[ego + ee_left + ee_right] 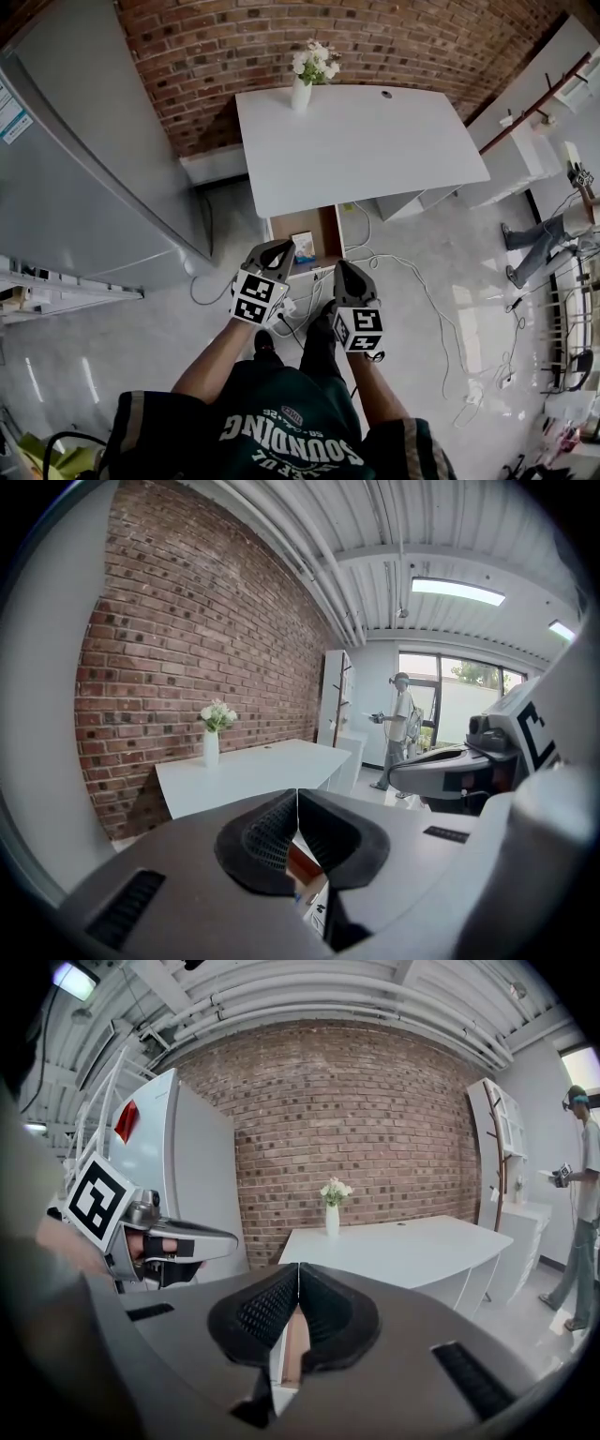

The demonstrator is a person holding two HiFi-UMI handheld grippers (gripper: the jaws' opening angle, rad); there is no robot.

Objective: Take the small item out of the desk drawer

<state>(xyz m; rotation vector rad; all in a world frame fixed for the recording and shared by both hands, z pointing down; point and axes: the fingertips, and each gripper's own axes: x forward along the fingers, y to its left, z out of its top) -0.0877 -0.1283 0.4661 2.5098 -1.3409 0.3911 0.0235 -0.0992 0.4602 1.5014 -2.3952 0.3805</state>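
Head cam: high up, in front of the table (356, 141), facing steeply down; whole table top in frame, not close. Cam on left hand-held gripper (277, 247): low, near table's front, looks along its jaws twd the table. Cam on right hand-held gripper (344, 269): same, just beside. All 3 views share the table, vase (301, 92) on it & brick wall (234, 56) behind it.

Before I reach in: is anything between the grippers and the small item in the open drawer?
Nothing visible. The drawer stands pulled out from under the desk, and the small item lies uncovered in it, just ahead of the left gripper and right gripper. Both have their jaws together, holding nothing.
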